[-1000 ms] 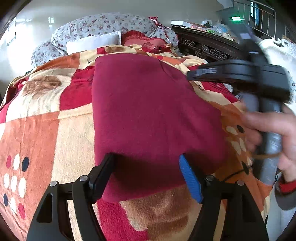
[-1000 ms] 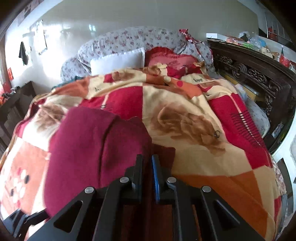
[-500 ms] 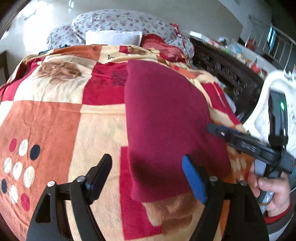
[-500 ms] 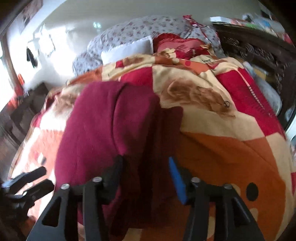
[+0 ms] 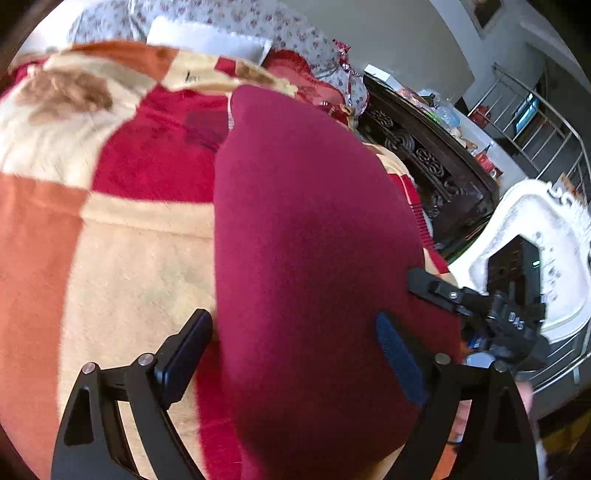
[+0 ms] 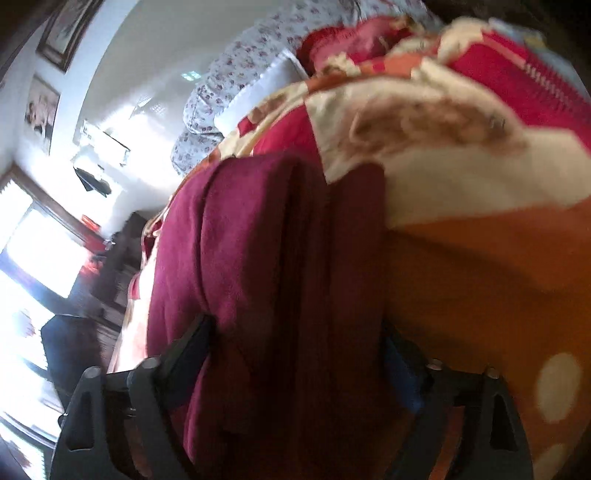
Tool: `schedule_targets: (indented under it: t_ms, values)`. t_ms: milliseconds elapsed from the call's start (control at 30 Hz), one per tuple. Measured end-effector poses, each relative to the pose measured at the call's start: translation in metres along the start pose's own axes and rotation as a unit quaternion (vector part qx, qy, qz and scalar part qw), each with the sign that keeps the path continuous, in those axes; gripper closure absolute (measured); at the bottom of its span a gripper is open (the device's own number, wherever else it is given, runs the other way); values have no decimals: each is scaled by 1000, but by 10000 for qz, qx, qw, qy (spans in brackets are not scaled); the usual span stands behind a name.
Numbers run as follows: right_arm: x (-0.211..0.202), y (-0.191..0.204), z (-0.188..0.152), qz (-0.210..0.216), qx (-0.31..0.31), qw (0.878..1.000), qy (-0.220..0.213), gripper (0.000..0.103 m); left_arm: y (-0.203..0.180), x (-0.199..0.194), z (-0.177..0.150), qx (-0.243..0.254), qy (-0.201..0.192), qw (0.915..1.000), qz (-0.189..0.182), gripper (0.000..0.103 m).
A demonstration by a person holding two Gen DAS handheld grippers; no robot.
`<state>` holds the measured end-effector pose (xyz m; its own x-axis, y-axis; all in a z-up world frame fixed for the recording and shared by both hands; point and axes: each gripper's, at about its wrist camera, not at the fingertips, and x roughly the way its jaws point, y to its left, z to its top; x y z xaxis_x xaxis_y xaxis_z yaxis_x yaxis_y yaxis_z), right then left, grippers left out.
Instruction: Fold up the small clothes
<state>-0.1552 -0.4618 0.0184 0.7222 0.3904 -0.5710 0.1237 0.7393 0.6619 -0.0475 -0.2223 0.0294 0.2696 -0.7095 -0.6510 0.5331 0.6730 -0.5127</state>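
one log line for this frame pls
step: fold | garment: maroon, flat on blanket | left claw: opening, astride garment | right claw: opening, astride garment

A bed under a patchwork blanket carries a folded maroon garment; pillows lie at its head.

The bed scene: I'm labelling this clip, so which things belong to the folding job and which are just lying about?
Part of the job:
maroon garment
left gripper, jaws opening
right gripper, jaws opening

Just lying about:
patterned blanket
white pillow
floral pillow
dark carved furniture
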Motion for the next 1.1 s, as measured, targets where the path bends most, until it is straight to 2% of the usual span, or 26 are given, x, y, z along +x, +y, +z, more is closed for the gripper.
schedule_targets:
  t_ms: [33, 100, 167, 233, 433, 567, 667, 767, 833, 867, 967, 1100]
  values:
    - [-3, 5, -1, -62, -126, 9999, -45, 33, 0, 2, 0, -19, 45, 10000, -71, 26]
    - [-12, 21, -3, -251, -449, 9985, -158, 49, -4, -2, -1, 77, 30, 10000, -3, 31]
    - [-22, 33, -6, -322, -558, 9977, -222, 55, -8, -9, -2, 171, -28, 9998, 67, 41]
    - [-30, 46, -11, -246, -636, 9975, -200, 56, -12, -22, -3, 241, -116, 9996, 99, 51]
    - [-44, 88, -37, 202, -850, 9962, -19, 57, -14, -85, -19, 288, -315, 9989, 209, 52]
    - [-45, 119, -75, 388, -1079, 9931, 243, 57, -6, -133, -45, 303, -363, 9980, 414, 52]
    - [-31, 127, -103, 171, -1191, 9913, 538, 53, 5, -150, -71, 272, -256, 9972, 651, 52]
    - [-15, 128, -125, -445, -1305, 9870, 824, 49, 25, -145, -96, 98, 9, 9963, 857, 51]
    - [-29, 136, -132, -673, -1521, 9844, 573, 45, 40, -135, -108, -135, 122, 9951, 975, 43]
    - [-38, 141, -134, -787, -1613, 9828, 431, 44, 43, -136, -111, -187, 34, 9950, 982, 42]
    - [-64, 161, -139, -977, -1915, 9766, -3, 44, 40, -144, -111, -74, -158, 9929, 1181, 39]
    - [-79, 186, -146, -1097, -2225, 9682, -310, 44, 24, -153, -110, 233, -391, 9839, 1729, 39]
